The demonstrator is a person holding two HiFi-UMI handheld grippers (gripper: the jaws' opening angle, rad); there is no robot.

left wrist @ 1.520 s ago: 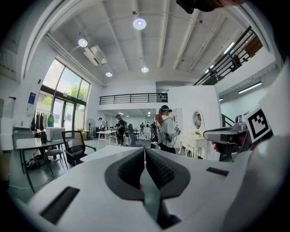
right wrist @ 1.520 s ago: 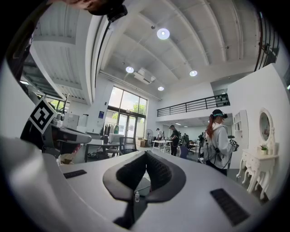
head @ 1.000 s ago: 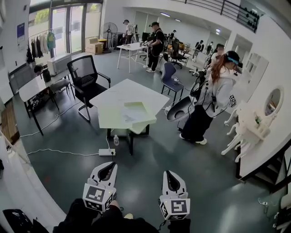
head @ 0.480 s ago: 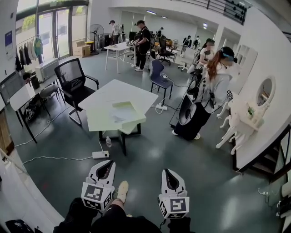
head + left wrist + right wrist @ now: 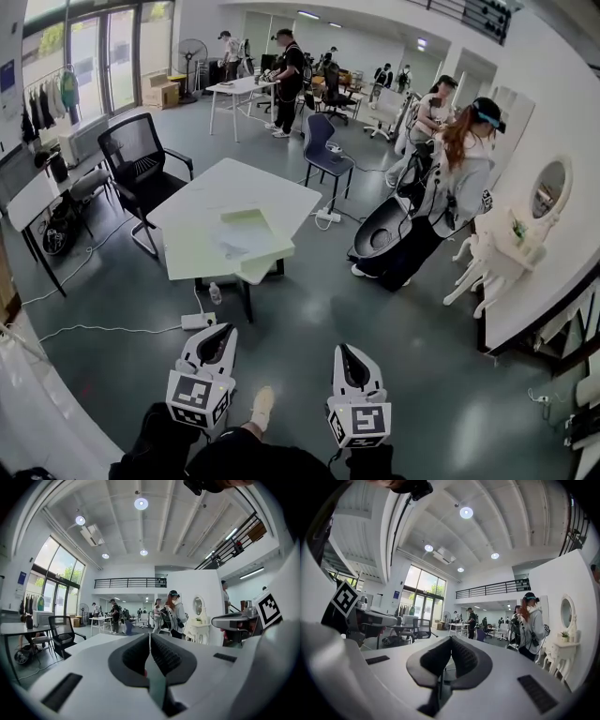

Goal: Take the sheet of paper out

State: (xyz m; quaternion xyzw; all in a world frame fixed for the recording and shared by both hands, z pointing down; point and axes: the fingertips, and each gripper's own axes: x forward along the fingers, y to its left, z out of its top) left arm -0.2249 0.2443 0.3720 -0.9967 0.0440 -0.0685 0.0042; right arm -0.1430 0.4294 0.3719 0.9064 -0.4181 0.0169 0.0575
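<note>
Both grippers hang low over the grey floor (image 5: 309,300), the left gripper (image 5: 223,336) and the right gripper (image 5: 347,354) side by side. Only the head view shows the sheet of paper (image 5: 228,246), lying with a pale green folder (image 5: 255,225) on the white bench (image 5: 202,202), well ahead of the fingers and a little to their left. Each gripper view alone shows the grip close up: the left fingers (image 5: 133,656) meet with nothing between them, and the right fingers (image 5: 465,658) are likewise pressed together on nothing.

head view steeply down, gripper views level
</note>
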